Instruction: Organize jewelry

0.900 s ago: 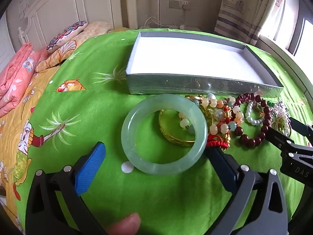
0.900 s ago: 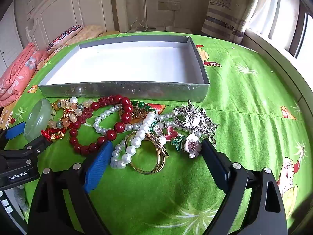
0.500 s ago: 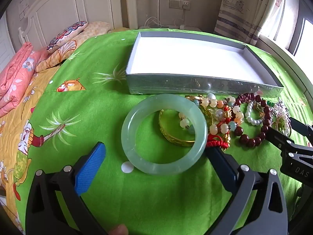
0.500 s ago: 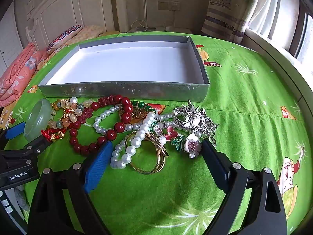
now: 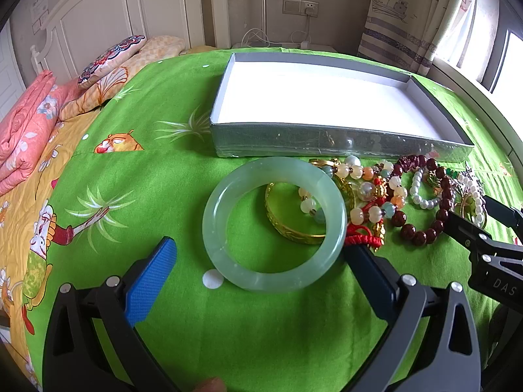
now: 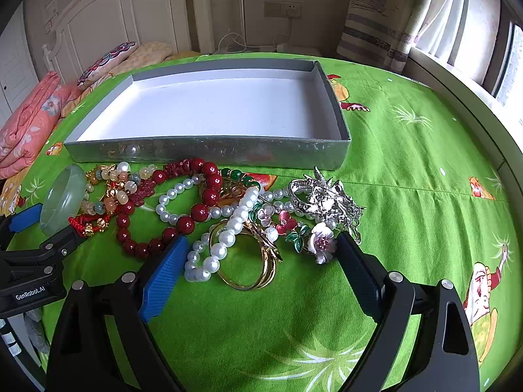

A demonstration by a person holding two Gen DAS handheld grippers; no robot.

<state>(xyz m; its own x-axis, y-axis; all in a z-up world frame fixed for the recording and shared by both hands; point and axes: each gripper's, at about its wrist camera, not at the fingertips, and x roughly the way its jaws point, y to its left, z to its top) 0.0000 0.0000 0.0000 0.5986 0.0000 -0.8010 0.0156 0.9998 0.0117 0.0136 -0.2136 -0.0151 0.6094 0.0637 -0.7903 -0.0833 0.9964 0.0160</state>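
Note:
A pale green jade bangle (image 5: 274,225) lies flat on the green bedsheet, just ahead of my open left gripper (image 5: 261,261), whose fingers flank its near edge; it also shows in the right wrist view (image 6: 62,199). Right of it lie a gold bangle (image 5: 291,225), mixed bead bracelets (image 5: 369,192), dark red beads (image 6: 193,212) and pearls (image 6: 228,228). My open right gripper (image 6: 261,254) straddles a gold ring bangle (image 6: 248,268) and a flower brooch (image 6: 322,241). A silver brooch (image 6: 327,199) lies beyond. The grey box (image 5: 327,140) with a white floor stands empty behind the pile.
Folded pink bedding (image 5: 23,130) and pillows (image 5: 111,55) lie at the far left by the headboard. A curtain (image 5: 402,16) and window are at the right. The right gripper's tip (image 5: 474,235) shows at the left view's right edge.

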